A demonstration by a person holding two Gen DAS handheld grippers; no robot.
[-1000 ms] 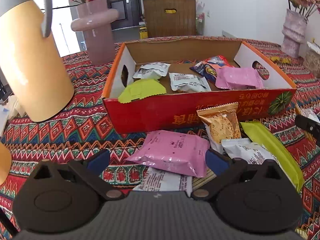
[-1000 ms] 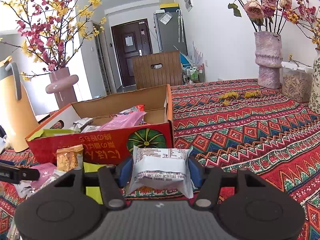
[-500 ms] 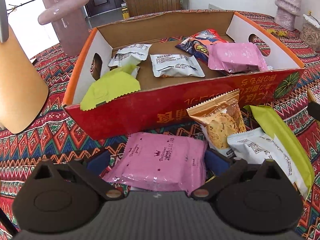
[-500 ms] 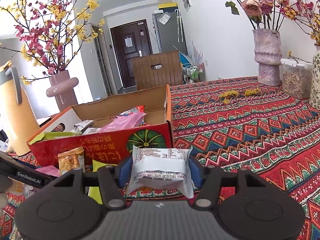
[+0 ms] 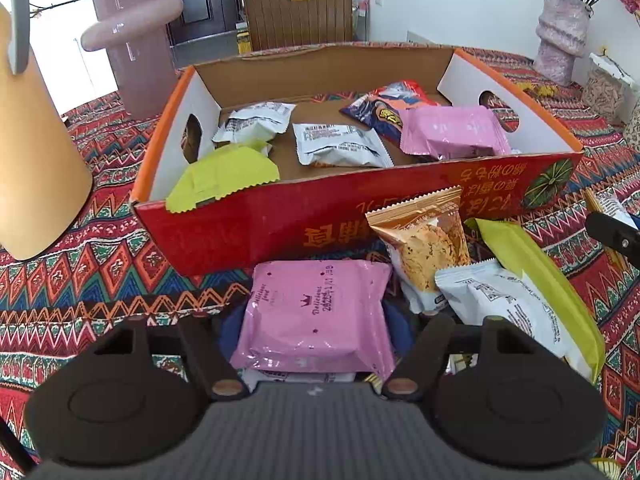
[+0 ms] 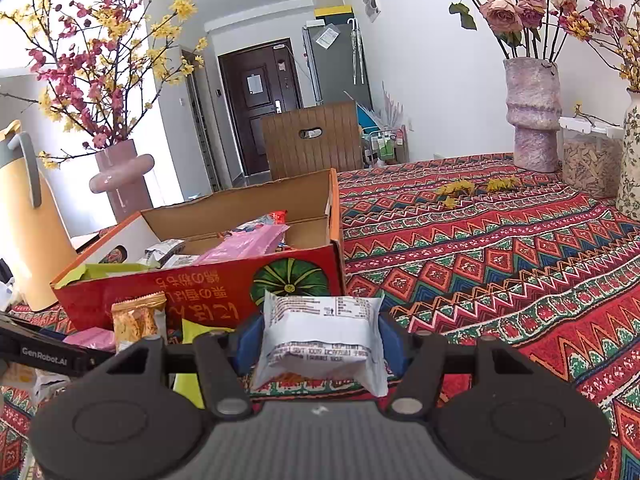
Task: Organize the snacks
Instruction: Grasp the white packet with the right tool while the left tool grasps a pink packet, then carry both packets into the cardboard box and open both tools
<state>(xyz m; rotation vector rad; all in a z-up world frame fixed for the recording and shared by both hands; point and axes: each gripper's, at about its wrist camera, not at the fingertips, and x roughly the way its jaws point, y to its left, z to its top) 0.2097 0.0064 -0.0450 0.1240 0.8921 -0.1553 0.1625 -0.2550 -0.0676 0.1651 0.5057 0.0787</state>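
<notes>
Patterned red cloth covers the table where a pink packet [image 5: 316,312] lies before the red snack box [image 5: 360,216], the left gripper [image 5: 316,326] closing around it. Beside it, the right gripper [image 6: 320,338] clamps a white packet [image 6: 320,336]. A shallow bite on slick wrapping could let either slip short of the box.
</notes>
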